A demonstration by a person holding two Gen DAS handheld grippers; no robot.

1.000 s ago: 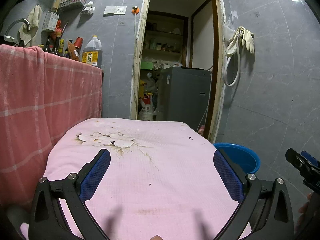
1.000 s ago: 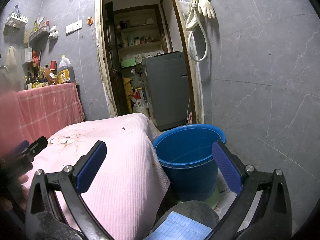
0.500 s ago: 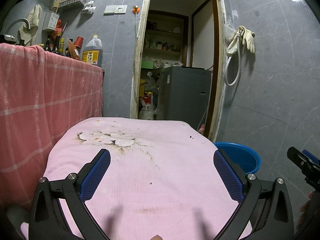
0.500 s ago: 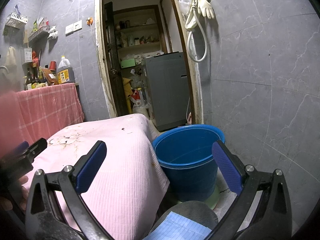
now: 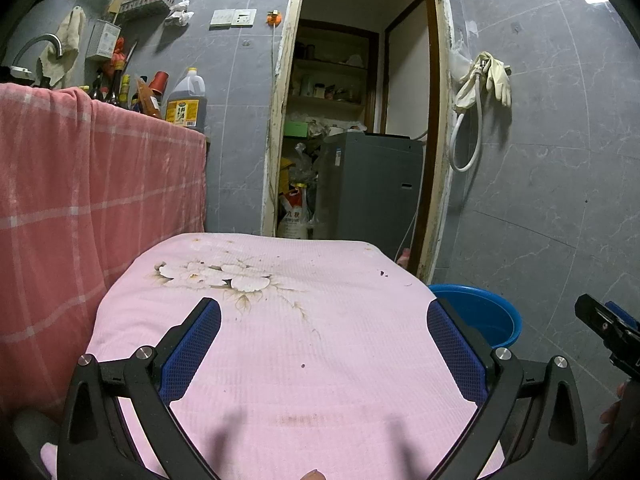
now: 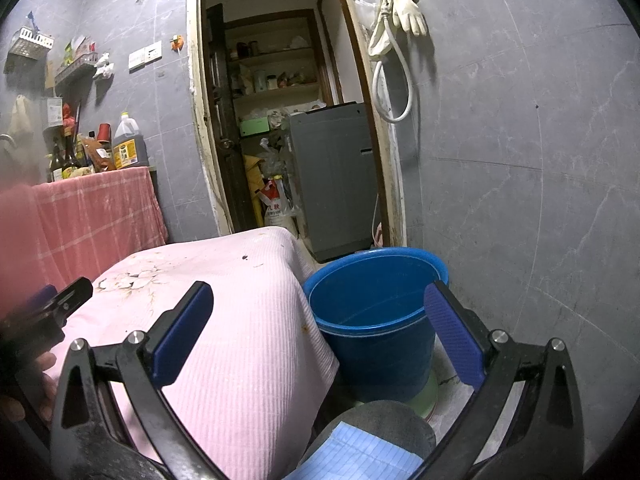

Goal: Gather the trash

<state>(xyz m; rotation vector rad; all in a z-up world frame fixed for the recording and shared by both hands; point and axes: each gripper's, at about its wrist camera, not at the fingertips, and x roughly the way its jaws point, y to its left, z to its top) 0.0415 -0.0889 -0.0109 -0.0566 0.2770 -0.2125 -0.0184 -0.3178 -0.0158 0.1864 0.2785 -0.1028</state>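
Plainly, deep blue plastic bucket [image 6: 376, 320] stands beside stained pink cloth [image 6: 240, 320].

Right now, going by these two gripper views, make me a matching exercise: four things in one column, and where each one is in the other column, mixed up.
Things:
1. blue bucket
2. rubber gloves
3. oil jug
4. grey washing machine

Places:
A. through the doorway
B. on the counter draped in red checked cloth
C. on the floor beside the pink-covered table
D. hanging on the grey wall right of the door frame

Pairs: 1-C, 2-D, 3-B, 4-A
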